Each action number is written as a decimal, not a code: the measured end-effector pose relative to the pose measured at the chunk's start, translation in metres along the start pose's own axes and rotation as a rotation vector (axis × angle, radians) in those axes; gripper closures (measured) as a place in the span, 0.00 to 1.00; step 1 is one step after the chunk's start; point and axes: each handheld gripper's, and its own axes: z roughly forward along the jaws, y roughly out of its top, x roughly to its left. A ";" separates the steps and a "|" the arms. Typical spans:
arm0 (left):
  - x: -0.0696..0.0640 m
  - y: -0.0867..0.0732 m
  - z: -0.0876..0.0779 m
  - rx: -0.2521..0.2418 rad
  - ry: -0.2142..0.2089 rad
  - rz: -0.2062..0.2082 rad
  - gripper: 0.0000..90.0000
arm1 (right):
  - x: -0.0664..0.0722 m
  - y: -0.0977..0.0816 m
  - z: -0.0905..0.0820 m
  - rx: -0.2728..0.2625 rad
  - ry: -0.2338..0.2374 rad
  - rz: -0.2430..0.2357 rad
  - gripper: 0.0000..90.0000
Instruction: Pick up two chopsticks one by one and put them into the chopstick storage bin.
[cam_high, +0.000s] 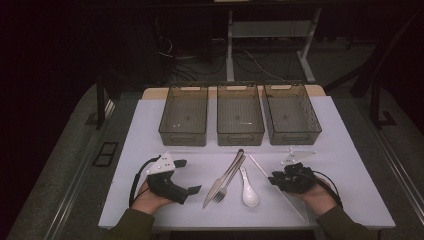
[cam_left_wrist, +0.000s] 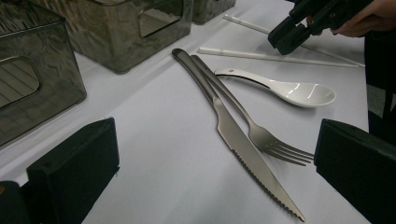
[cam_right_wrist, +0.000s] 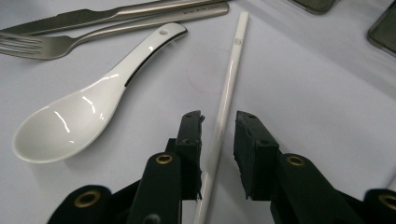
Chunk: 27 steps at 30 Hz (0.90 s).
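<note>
Tongs on the right (cam_right_wrist: 218, 122), black, standing partly apart low in the centre of the right gripper view, straddling one long white plastic chopstick (cam_right_wrist: 227, 91) lying flat on the white desk (cam_right_wrist: 303, 93); left pad just beside the stick, right pad clear of it, nothing gripped. Sitting in the lower right of the high view (cam_high: 280, 179), wrapped by a hand. Lying upper left of that chopstick: a glossy white ceramic soup spoon (cam_right_wrist: 88, 109), bowl toward the lower left. Lying along the top edge: a matte steel fork (cam_right_wrist: 56, 43) and a serrated steel knife (cam_right_wrist: 70, 18), side by side. Tongs on the left (cam_high: 190, 176), gaping wide and holding nothing, resting lower left in the high view. Standing in a row across the upper middle of the high view: three smoky translucent plastic bins (cam_high: 240, 117).
</note>
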 end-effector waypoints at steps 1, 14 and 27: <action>0.000 0.000 0.000 0.000 0.000 0.000 0.00 | 0.000 0.000 0.001 -0.001 -0.006 -0.001 0.80; 0.000 0.000 0.001 0.004 -0.003 0.005 0.00 | 0.003 -0.001 0.014 0.030 -0.037 -0.029 0.90; 0.000 0.000 0.001 0.002 -0.003 0.007 0.00 | 0.007 0.000 0.014 0.035 -0.074 0.024 0.93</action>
